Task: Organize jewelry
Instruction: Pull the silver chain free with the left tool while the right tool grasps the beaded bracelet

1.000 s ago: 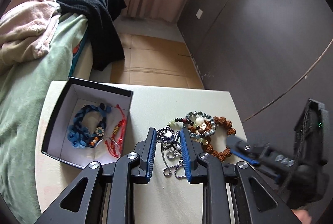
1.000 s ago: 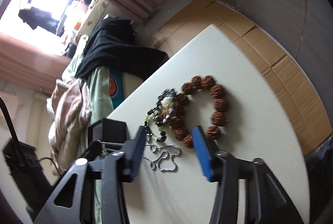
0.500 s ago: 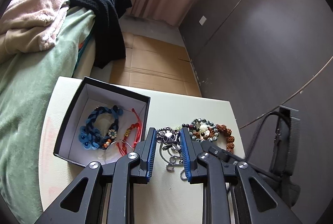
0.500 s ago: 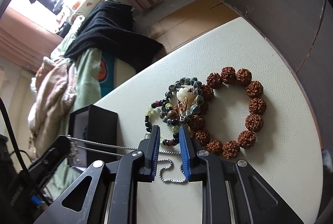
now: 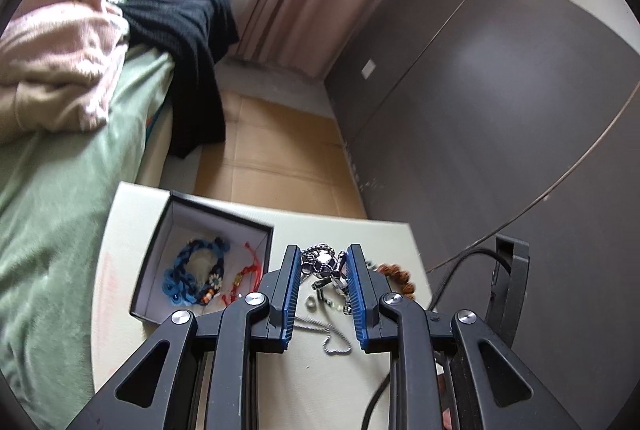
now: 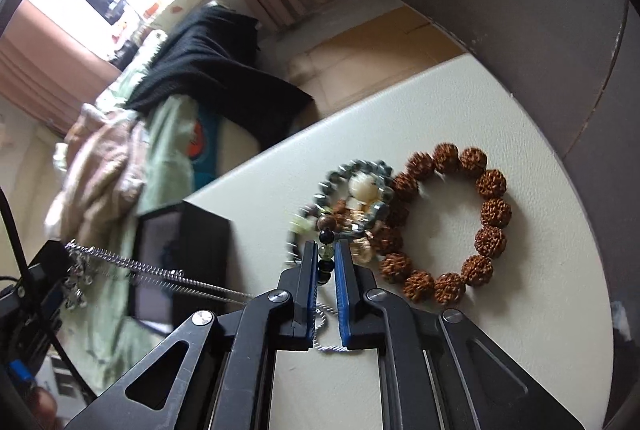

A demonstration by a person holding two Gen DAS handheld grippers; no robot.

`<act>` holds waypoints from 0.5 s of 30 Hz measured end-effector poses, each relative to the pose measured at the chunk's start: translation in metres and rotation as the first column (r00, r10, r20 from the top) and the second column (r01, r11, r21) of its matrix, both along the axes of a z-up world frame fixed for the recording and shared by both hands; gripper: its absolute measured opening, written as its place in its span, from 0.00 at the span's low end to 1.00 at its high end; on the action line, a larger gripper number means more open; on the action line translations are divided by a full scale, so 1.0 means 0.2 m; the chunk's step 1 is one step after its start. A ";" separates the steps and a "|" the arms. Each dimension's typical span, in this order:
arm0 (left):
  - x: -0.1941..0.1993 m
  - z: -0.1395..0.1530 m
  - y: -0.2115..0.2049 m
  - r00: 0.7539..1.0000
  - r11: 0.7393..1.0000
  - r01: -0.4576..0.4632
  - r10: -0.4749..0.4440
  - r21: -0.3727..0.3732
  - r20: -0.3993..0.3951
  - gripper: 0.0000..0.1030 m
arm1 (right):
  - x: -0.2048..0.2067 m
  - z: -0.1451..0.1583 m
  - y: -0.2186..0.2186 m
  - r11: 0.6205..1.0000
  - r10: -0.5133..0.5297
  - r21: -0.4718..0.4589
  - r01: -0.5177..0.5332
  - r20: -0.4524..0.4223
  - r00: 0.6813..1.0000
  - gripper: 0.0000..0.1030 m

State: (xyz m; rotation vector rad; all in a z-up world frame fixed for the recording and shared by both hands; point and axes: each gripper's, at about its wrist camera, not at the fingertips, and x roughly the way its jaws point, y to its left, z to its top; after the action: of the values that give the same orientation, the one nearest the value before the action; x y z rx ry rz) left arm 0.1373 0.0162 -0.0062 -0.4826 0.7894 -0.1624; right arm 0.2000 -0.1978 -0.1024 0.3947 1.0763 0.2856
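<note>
A silver pendant [image 5: 325, 262] is being clamped by the left gripper [image 5: 322, 256], its chain [image 6: 160, 270] stretched taut above the table [image 6: 460, 102]. A mixed-bead bracelet [image 6: 325, 262] is being pinched by the right gripper [image 6: 323, 250], beside the brown seed bracelet [image 6: 452, 226] and the black box [image 5: 224, 214].

Each hand-held gripper [image 5: 322, 272] [image 6: 323, 270] has black linkages, silver screws, blue pads.
</note>
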 end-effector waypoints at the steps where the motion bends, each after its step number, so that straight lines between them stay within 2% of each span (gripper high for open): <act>1: -0.01 0.03 0.00 1.000 1.000 -0.001 0.001 0.001 0.013 0.23 | -0.01 0.02 -0.01 1.000 0.003 0.009 -0.003 0.010 1.000 0.10; 12: -0.11 0.32 0.03 0.989 0.999 -0.029 0.025 0.028 0.144 0.23 | -0.14 0.20 -0.08 0.995 0.009 0.100 -0.016 0.074 0.997 0.10; 13: -0.11 0.36 0.03 0.987 0.999 -0.036 0.030 0.034 0.158 0.05 | -0.14 0.21 -0.09 0.993 0.004 0.116 -0.012 0.074 0.997 0.10; 15: -0.11 0.42 0.03 0.987 0.999 -0.034 0.027 0.043 0.161 0.03 | -0.13 0.22 -0.09 0.991 -0.004 0.137 -0.005 0.069 0.998 0.10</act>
State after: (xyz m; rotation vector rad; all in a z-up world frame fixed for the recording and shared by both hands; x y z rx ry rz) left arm 0.1150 0.0219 0.0769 -0.4326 0.6263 -0.1528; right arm 0.1745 -0.2165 -0.0590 0.5043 0.9921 0.3724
